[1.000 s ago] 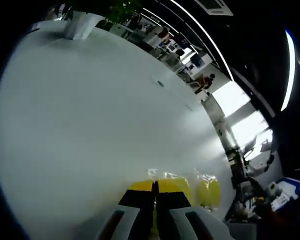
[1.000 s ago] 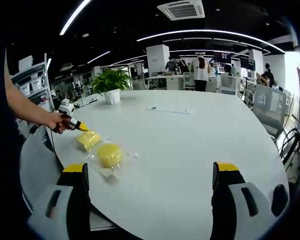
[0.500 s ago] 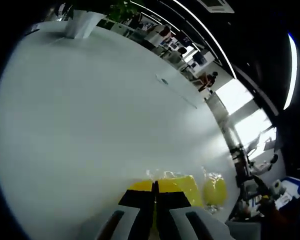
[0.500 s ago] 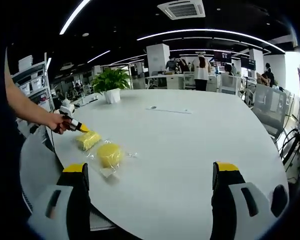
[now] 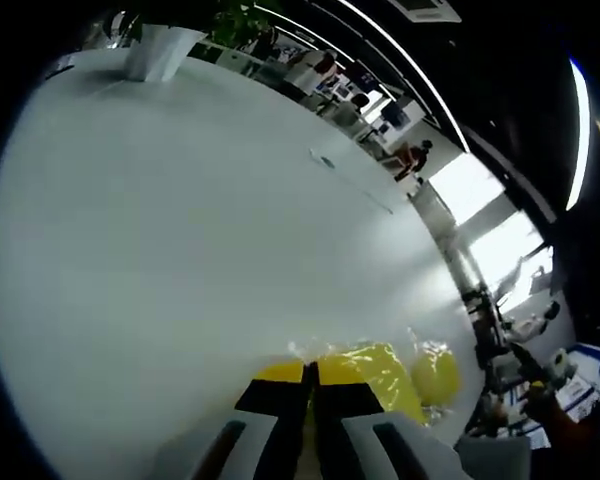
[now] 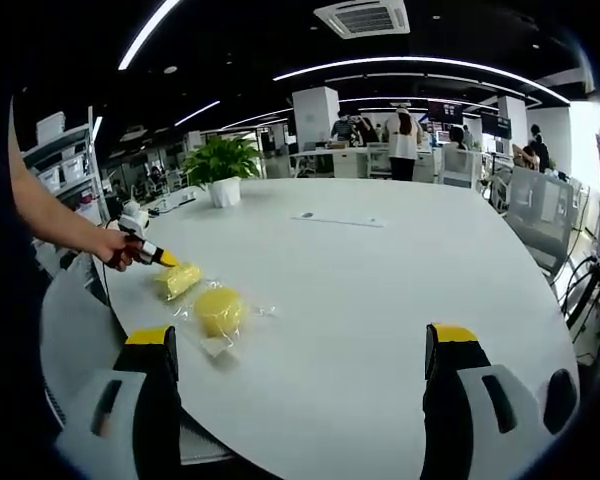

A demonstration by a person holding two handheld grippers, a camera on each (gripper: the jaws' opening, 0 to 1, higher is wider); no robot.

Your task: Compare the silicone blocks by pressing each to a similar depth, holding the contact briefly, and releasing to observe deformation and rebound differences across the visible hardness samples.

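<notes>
- Left gripper (image 5: 309,385), fingers together, tips pressing on the rectangular yellow silicone block (image 5: 375,368) at the near edge of the white table (image 5: 180,250).
- Round yellow block (image 6: 219,310) just beside the pressed one, both in clear wrap.
- Right gripper (image 6: 300,375) above the table, fingers wide apart, holding nothing.
- Probably the press-and-hold step on the first sample.
- Next: lift off straight, watch the rebound, then press the round block to similar depth.
</notes>
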